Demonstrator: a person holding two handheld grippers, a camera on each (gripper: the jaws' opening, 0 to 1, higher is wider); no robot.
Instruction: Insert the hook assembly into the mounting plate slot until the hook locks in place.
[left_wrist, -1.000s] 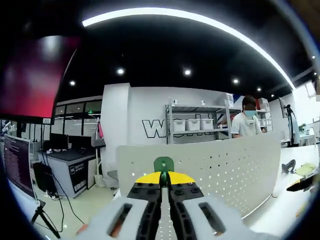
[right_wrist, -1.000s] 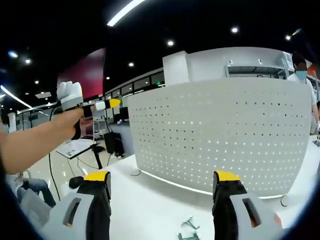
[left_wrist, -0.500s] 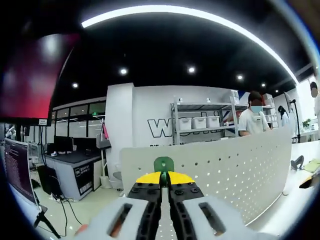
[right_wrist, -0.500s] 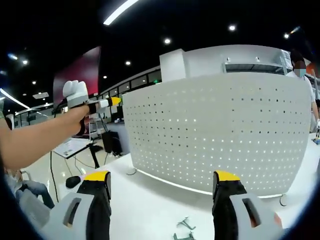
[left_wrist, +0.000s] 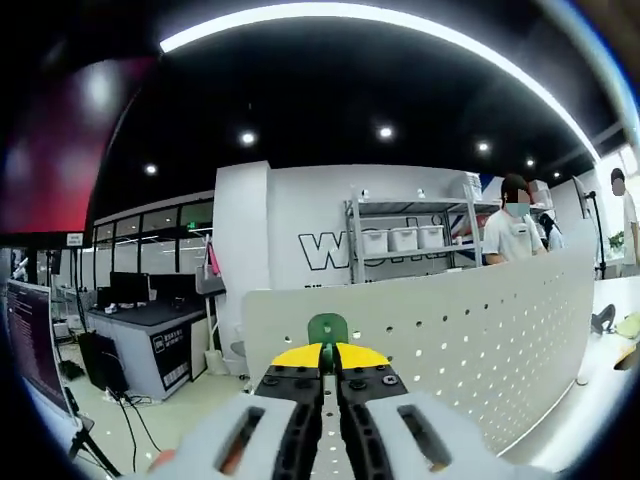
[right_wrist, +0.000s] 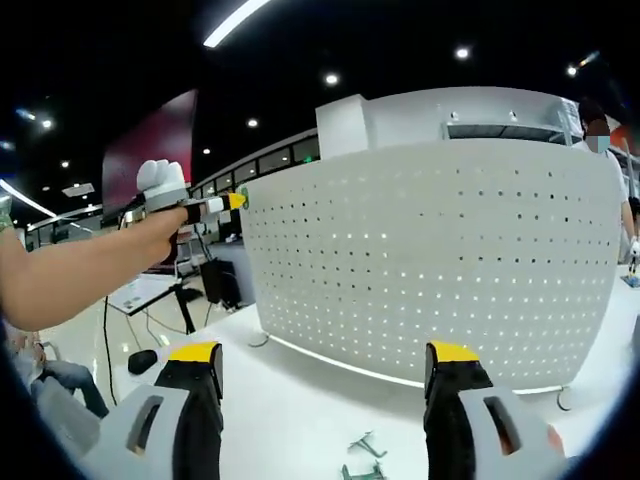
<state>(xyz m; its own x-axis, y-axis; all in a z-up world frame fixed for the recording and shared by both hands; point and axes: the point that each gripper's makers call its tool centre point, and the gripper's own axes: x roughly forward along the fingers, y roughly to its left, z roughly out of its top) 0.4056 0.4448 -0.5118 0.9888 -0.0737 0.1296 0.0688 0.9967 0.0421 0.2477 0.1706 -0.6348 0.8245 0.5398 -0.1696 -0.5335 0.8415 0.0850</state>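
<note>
The left gripper (left_wrist: 322, 358) is pinching a small green hook (left_wrist: 327, 328) between its closed yellow-tipped jaws, the hook's rounded top poking up just in front of the white perforated mounting plate (left_wrist: 470, 330). In the right gripper view that gripper (right_wrist: 236, 202) is being held out at arm's length, its yellow tip with a speck of green right at the plate's (right_wrist: 440, 270) upper left edge. The right gripper (right_wrist: 326, 362) is hanging with its jaws spread wide, holding nothing, low over the white table (right_wrist: 300, 410) facing the plate. A few small metal hooks (right_wrist: 358, 448) are lying on the table between its jaws. Compared with a second ago, the left gripper has drawn closer to the plate's edge.
</note>
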